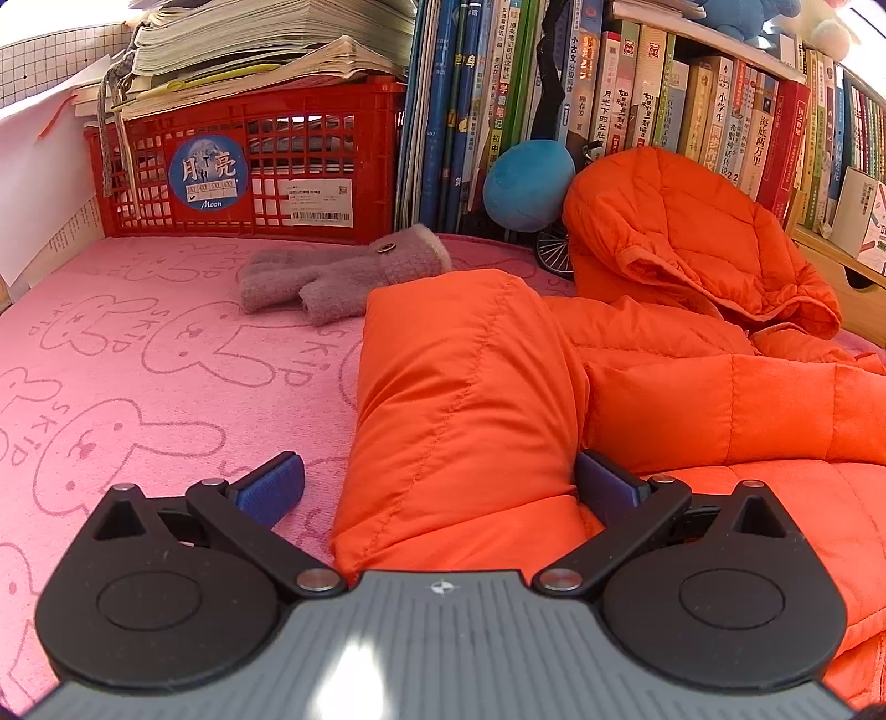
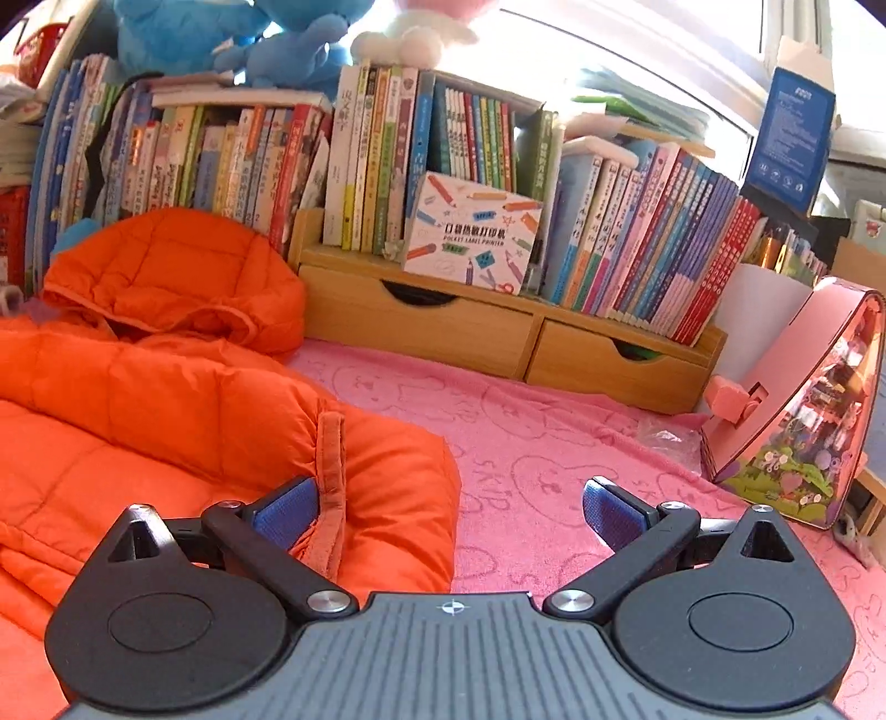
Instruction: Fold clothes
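both grippers have their jaws spread wide and pinch nothing. left gripper point(image 1: 437, 487) sits low with its blue pads on either side of a folded-over sleeve point(image 1: 459, 399) of the orange puffer jacket point(image 1: 720, 410); the sleeve bulges up between the fingers, the right pad pressed close against the fabric and the left pad out over the pink towel point(image 1: 138, 360), apart from the sleeve. right gripper point(image 2: 451, 515) hovers at the jacket's other edge: its left pad lies against the orange fabric beside a narrow cuff strip point(image 2: 330, 482), while its right pad stands over bare pink cloth, well apart from the garment.

the jacket lies spread on the pink towel printed with rabbit outlines and the word "skip". its quilted hood point(image 1: 681, 232) stands puffed up at the far end, leaning toward the row of books point(image 1: 664, 122).

beyond the sleeve in the left view, a pair of grey woolly gloves point(image 1: 343, 277) lies on the towel, near a blue plush ball point(image 1: 529, 185) that rests against the books. behind the gloves is a red plastic crate point(image 1: 249, 171) with a round "moon" sticker and a stack of papers on top.

in the right view, a wooden shelf with two drawers point(image 2: 498, 332) carries more books and a white box printed with coloured pencils point(image 2: 473, 238). blue plush toys point(image 2: 221, 33) sit on top of the books. a pink triangular case point(image 2: 803, 410) stands on the towel at the right.
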Demonstrator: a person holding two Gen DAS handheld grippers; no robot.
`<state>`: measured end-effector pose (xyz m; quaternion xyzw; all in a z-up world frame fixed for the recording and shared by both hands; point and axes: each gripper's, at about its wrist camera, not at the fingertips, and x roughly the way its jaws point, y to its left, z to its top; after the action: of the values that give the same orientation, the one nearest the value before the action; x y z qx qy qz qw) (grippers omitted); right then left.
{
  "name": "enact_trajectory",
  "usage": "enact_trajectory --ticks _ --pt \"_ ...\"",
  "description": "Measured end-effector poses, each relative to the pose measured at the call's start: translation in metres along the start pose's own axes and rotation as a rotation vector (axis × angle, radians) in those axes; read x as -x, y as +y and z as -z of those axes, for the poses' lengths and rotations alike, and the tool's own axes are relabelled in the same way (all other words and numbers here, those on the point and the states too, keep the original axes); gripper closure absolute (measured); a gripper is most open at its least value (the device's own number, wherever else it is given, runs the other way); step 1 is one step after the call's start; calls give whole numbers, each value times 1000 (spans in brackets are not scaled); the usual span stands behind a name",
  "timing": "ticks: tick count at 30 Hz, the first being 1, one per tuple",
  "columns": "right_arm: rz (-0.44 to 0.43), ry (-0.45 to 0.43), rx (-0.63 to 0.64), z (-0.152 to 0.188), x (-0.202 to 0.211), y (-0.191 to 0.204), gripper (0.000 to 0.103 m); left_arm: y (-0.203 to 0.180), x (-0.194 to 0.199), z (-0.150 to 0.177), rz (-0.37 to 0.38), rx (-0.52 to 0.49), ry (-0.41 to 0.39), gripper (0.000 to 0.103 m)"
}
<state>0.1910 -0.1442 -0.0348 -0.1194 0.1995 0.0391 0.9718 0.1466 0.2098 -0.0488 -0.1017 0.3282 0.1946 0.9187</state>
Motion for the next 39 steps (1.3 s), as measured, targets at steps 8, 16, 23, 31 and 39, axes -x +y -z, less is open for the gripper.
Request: enact_trajectory --ticks 8,16,23,31,39 --pt "-206 -154 63 -52 3 111 0 -1 0 -1 2 2 -1 0" --pt "-214 -28 215 -44 -37 178 0 0 1 -1 10 14 -5 0" --pt "24 1 195 -23 -56 84 0 2 1 -2 18 22 -9 0" --pt "-54 160 -79 -6 -79 7 0 2 0 -1 21 21 -9 0" --pt "-82 209 -133 -7 -81 4 0 6 16 -1 21 28 -45 1"
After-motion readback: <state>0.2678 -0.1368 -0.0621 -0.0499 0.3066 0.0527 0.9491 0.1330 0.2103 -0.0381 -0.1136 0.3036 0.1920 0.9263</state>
